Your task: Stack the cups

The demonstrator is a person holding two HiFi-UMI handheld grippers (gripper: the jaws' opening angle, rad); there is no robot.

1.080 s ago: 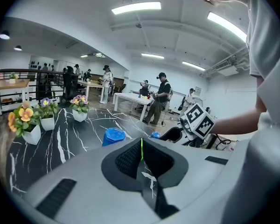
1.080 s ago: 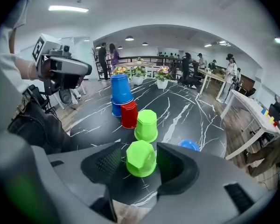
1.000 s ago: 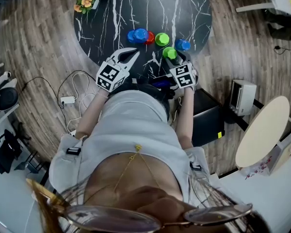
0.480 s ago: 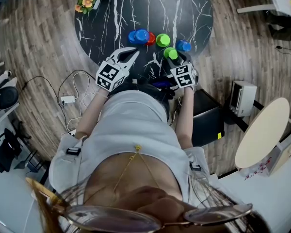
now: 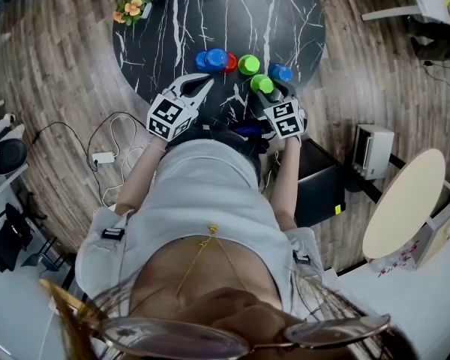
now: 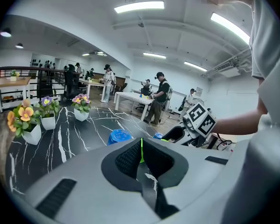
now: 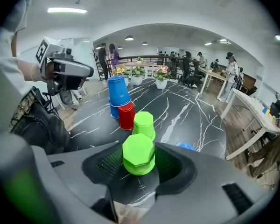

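**Cups partly stacked; right jaws on a green cup**

Head view. We find a round black marble table (image 5: 232, 13) with flower pots (image 5: 131, 7) at its far left edge. Five cup groups stand upside down near the person's edge: a blue stack (image 5: 212, 58), a red cup (image 5: 230, 62) touching it, a far green cup (image 5: 248, 64), a near green cup (image 5: 262, 82) and a lone blue cup (image 5: 280, 72). The left gripper (image 5: 204, 85) hovers over the table edge, well apart from the cups. The right gripper (image 5: 264, 88) sits at the near green cup.

Left gripper view. We see the jaws clenched together with nothing between them; only a thin green sliver shows through the seam. The blue stack stands beyond on the table.

Right gripper view. We note the jaws have just been closing, and the near green cup stands between them with a pad against each side, base up, resting on the table. The far green cup stands just behind it, then the red cup and the blue stack. The lone blue cup peeks past the right jaw.
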